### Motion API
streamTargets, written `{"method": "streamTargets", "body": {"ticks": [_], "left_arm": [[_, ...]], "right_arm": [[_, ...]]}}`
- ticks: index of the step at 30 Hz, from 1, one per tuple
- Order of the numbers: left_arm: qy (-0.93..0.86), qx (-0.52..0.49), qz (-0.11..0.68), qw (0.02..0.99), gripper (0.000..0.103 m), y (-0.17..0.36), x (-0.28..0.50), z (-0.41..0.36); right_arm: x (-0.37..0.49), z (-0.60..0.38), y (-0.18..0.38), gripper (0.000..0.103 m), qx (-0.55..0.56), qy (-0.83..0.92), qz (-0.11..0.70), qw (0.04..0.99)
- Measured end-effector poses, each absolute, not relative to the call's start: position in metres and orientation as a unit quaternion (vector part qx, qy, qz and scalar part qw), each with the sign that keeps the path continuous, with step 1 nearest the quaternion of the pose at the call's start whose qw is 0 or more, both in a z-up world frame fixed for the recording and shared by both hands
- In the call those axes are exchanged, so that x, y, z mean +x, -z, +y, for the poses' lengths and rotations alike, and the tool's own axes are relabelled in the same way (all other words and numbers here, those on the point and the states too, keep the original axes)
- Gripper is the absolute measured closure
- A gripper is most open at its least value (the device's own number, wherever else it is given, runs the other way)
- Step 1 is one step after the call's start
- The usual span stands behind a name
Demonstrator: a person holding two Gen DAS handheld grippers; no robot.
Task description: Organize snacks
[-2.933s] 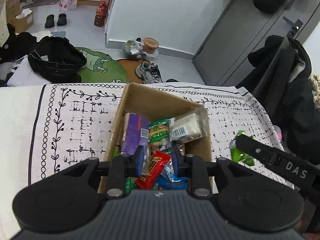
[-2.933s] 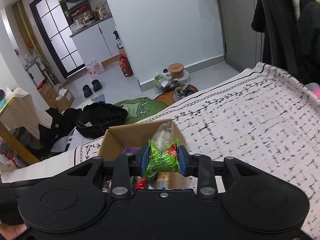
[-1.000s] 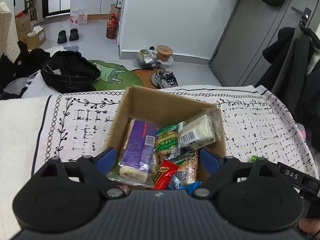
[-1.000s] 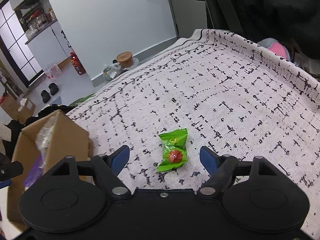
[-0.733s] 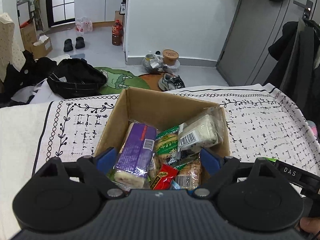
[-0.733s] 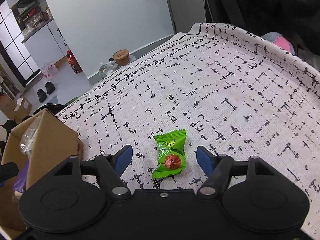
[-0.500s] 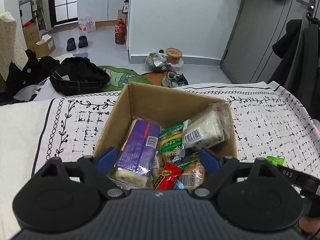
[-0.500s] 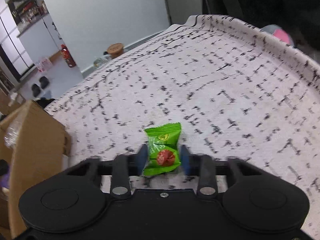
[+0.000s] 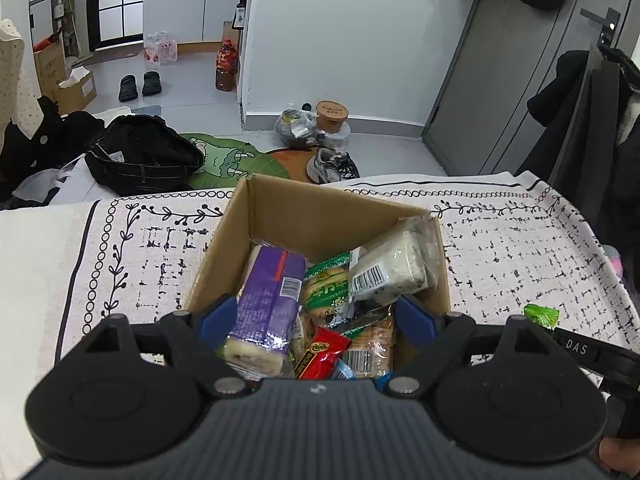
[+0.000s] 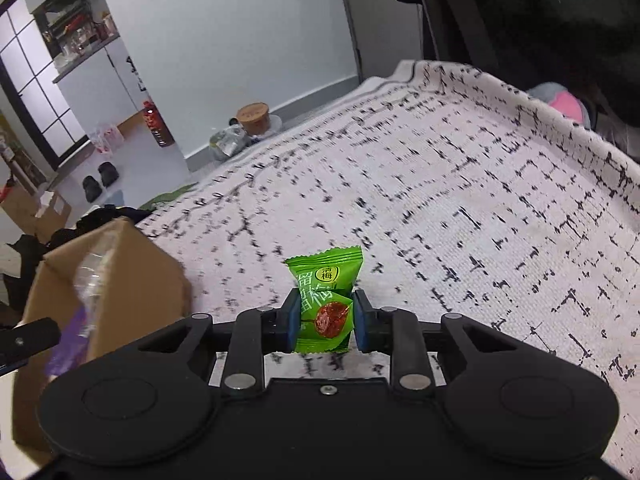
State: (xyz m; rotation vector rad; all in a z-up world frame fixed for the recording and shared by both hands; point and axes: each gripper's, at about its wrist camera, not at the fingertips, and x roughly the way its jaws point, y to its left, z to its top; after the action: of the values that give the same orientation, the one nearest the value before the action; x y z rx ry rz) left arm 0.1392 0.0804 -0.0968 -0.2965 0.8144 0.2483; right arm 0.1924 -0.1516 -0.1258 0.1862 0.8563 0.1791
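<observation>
A cardboard box (image 9: 328,212) on the patterned cloth holds several snacks: a purple cake pack (image 9: 266,300), a clear-wrapped white bun (image 9: 396,268), a green biscuit pack (image 9: 324,288) and a red candy bar (image 9: 320,350). My left gripper (image 9: 316,320) is open above the box's near side, empty. My right gripper (image 10: 325,318) is shut on a small green plum candy (image 10: 325,300), just above the cloth right of the box (image 10: 108,280). The candy's tip (image 9: 541,315) and the right gripper's arm also show in the left wrist view.
The white cloth with black marks (image 10: 480,208) covers the table. Dark coats (image 10: 540,12) hang beyond its right edge, with a pink object (image 10: 564,106) there. On the floor beyond lie a black bag (image 9: 144,156), shoes (image 9: 332,166) and a green mat (image 9: 224,158).
My right gripper came down around the green candy on the cloth and shut on it. My left gripper opened and has stayed over the box.
</observation>
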Motion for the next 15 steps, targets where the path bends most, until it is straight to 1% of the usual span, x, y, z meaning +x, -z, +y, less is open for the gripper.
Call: {"method": "streamTargets", "body": {"ticks": [15], "left_arm": [[-0.085,-0.157,0.391,0.903,0.018,0.073,0.127,0.101]], "right_arm": [[0.170,-0.113,0.072,0.078,0.094,-0.139,0.389,0.906]]}}
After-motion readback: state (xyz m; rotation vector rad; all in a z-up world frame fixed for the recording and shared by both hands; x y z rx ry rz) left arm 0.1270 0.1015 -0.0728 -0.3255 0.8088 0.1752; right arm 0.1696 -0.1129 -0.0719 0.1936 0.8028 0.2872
